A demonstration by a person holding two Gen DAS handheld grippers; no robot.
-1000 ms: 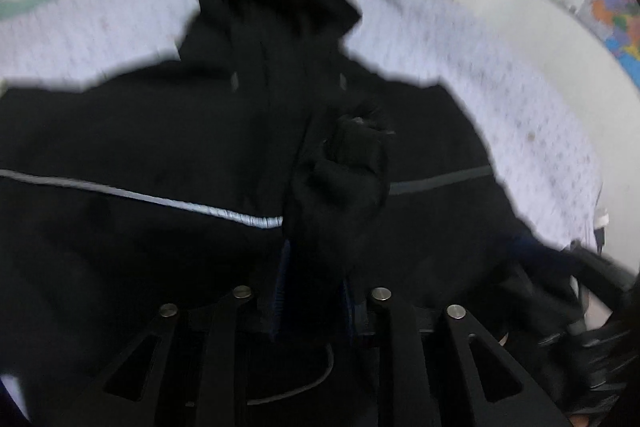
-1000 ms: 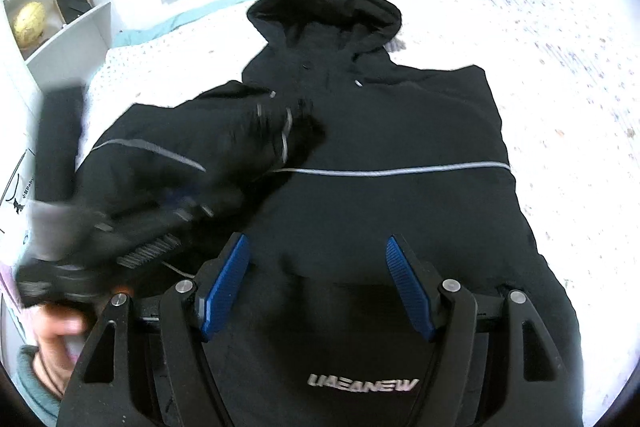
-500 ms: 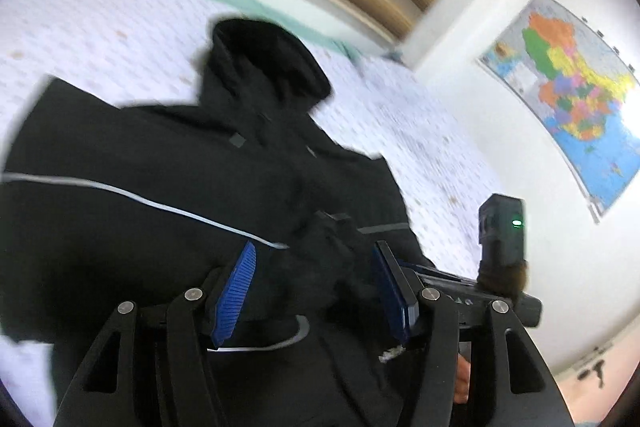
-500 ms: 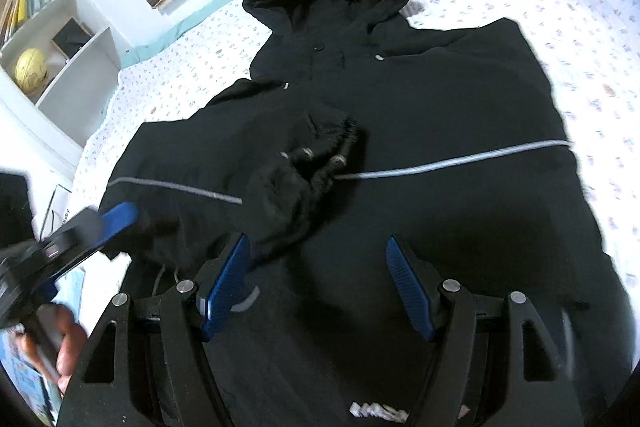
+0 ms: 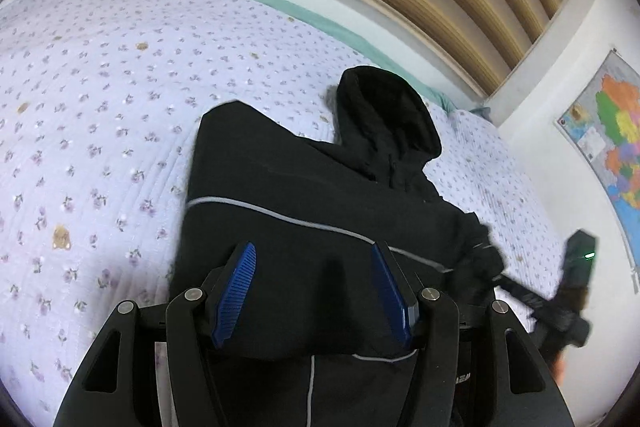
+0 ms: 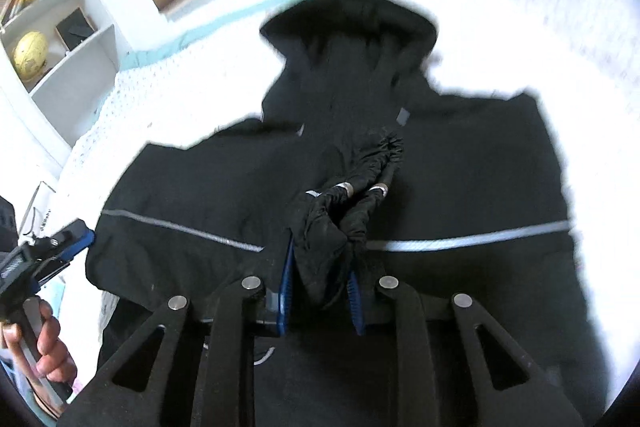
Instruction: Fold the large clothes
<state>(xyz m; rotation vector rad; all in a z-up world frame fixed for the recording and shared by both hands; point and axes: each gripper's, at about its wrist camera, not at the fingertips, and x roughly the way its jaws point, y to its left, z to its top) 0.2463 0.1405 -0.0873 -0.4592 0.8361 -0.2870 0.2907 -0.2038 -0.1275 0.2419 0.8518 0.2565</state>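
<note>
Two blue-padded jaws of my right gripper [image 6: 320, 283] are closing on the bunched sleeve cuff [image 6: 352, 195] of the black hooded jacket [image 6: 480, 179], the fabric pinched between them. My left gripper [image 5: 314, 297] stands open above the jacket's body, holding nothing. Farther off, the hood [image 5: 384, 111] lies on the floral bedspread [image 5: 100, 99].

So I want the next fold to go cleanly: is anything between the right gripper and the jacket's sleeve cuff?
Nothing visible: the right gripper is closing with the bunched sleeve cuff already between its blue pads.
</note>
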